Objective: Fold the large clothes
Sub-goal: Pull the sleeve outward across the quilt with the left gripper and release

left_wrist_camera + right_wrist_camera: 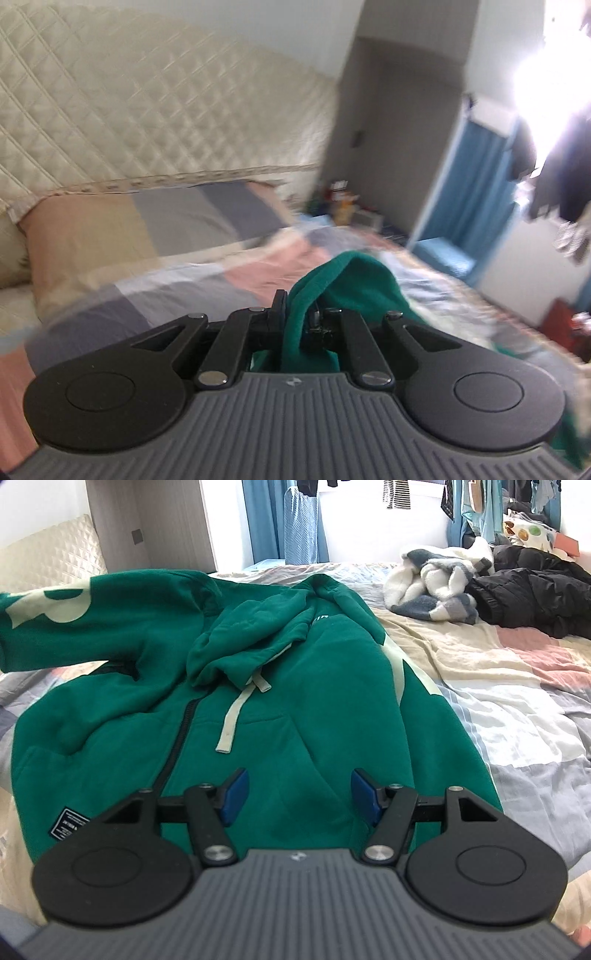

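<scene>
Now left gripper (295, 314) clamped on green hoodie (258, 701) fabric; right gripper (298, 794) half open, empty, above hoodie.

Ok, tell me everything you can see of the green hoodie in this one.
The green hoodie is thick fleece-like fabric with a dark front zipper, pale drawstrings, pale patches on the sleeves and a small dark label near the hem. It lies front up on the patchwork bed cover, its hood crumpled on the chest. One sleeve is raised at the left. The left tongs are shut on a fold of it; the right tongs hover open above the hem.
</scene>
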The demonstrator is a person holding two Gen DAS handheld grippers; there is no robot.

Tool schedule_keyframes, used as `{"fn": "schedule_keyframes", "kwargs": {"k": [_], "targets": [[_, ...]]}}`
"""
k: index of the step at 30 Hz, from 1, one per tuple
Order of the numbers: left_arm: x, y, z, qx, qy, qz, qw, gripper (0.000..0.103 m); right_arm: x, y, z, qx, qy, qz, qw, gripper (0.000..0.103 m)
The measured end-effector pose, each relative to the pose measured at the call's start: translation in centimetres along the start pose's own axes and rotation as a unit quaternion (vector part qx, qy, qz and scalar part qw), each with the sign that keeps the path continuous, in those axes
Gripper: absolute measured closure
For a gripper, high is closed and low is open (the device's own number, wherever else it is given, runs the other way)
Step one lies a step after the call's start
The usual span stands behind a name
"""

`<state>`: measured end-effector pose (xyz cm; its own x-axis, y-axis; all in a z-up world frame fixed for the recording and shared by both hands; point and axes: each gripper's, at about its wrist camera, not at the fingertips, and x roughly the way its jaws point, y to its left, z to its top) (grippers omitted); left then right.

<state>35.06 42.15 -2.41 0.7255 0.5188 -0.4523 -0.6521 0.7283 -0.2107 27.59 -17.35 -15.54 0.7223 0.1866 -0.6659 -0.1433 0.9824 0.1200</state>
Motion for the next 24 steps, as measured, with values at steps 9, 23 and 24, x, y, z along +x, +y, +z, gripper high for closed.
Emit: {"fn": "schedule_keyframes", "kwargs": {"k": [9, 23, 24], "targets": [[12.5, 3.1, -4.4, 0.115, 0.06, 0.125, 0.9837, 0.093, 0.8, 0.3, 0.6, 0.017, 0.008, -0.003, 1.0, 0.039], [12.1, 4.0, -6.5, 0.112, 0.11, 0.096, 0.983, 0.075, 0.4, 0.7, 0.8, 0.021, 0.002, 0.016, 1.0, 0.039], [11.7, 4.1, -6.5, 0.105, 0.122, 0.088, 0.9831, 0.055, 0.3, 0.8, 0.8, 0.021, 0.001, 0.018, 1.0, 0.039]]}}
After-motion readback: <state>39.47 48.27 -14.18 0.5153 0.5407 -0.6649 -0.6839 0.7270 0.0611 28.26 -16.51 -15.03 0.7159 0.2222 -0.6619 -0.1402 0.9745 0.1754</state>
